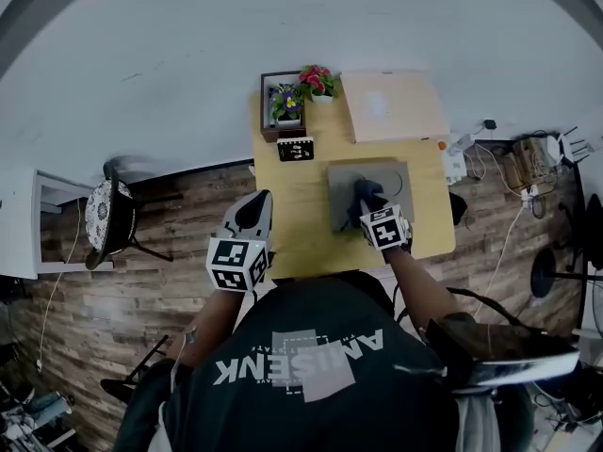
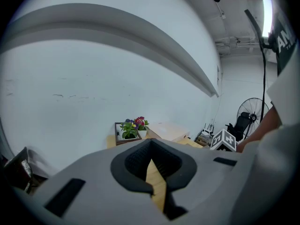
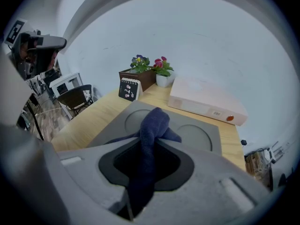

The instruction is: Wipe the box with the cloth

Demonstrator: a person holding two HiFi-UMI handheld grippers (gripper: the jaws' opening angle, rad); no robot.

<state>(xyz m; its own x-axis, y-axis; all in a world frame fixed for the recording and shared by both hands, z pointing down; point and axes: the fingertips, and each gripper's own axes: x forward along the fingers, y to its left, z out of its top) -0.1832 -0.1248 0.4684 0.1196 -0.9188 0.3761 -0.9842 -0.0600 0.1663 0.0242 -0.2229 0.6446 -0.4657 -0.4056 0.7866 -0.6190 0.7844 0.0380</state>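
Note:
A flat grey box (image 1: pixel 398 179) with two round recesses lies on the wooden table (image 1: pixel 301 224). My right gripper (image 1: pixel 367 205) is over the box's near part, shut on a dark blue cloth (image 1: pixel 362 194). In the right gripper view the cloth (image 3: pixel 153 123) runs up between the jaws and its bunched end sits on the grey box (image 3: pixel 199 136). My left gripper (image 1: pixel 254 213) hangs at the table's left front edge, away from the box. Its jaws (image 2: pixel 154 175) are shut with nothing between them; only a sliver of table shows through.
A pale flat box (image 1: pixel 391 104) lies at the table's back right, also seen in the right gripper view (image 3: pixel 206 104). Two flower pots (image 1: pixel 300 94) and a small calendar card (image 1: pixel 296 149) stand at the back left. A chair (image 1: pixel 108 217) is on the floor at left, cables (image 1: pixel 513 172) at right.

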